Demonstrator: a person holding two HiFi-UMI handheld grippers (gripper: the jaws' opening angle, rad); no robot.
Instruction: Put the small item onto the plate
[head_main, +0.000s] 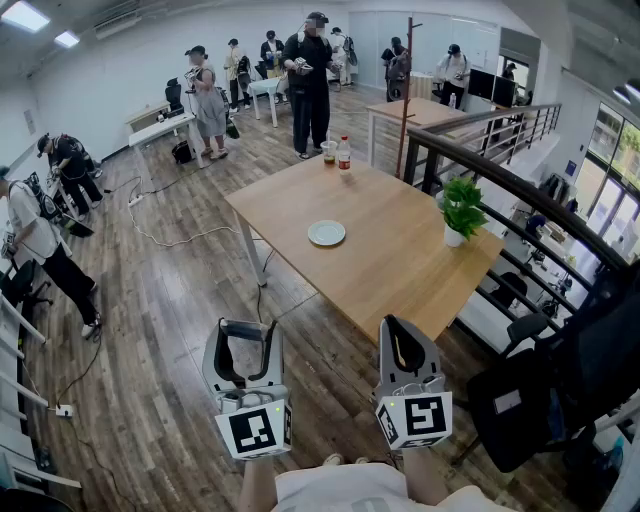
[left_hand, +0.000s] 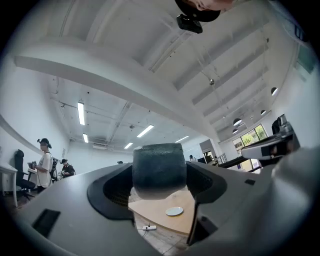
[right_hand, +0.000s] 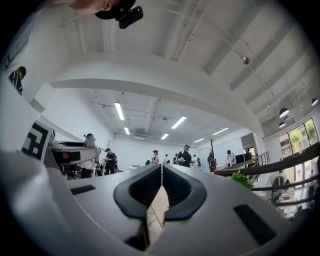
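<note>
Two grippers held low over the wood floor (head_main: 150, 400), short of the table.

Left gripper (head_main: 245, 345): my fingers pinch the small item (left_hand: 159, 170), a dark, rounded block with a rough skin. It sits crosswise between the jaws and fills the gap. The marker cube (head_main: 255, 428) sits nearest me.

Past the left jaws, in the left gripper view, the plate (left_hand: 174, 211) shows just under the held item. From the head view the plate (head_main: 326, 233) is white and round. It lies on the wooden table (head_main: 400, 270), toward its left side, well apart from the item.

Far end of the table: a cup (head_main: 329, 151) and a bottle (head_main: 344, 155) with a red label, side by side.

Right gripper (head_main: 390, 325): fingers pressed together, nothing between them. In the right gripper view the two dark pads (right_hand: 145, 187) meet along a thin line.

Right edge of the table: a small green plant (head_main: 461, 205) in a white pot. Beyond it a dark railing (head_main: 520, 190) runs along the drop.

Several people stand at the back of the room, away from the table.
</note>
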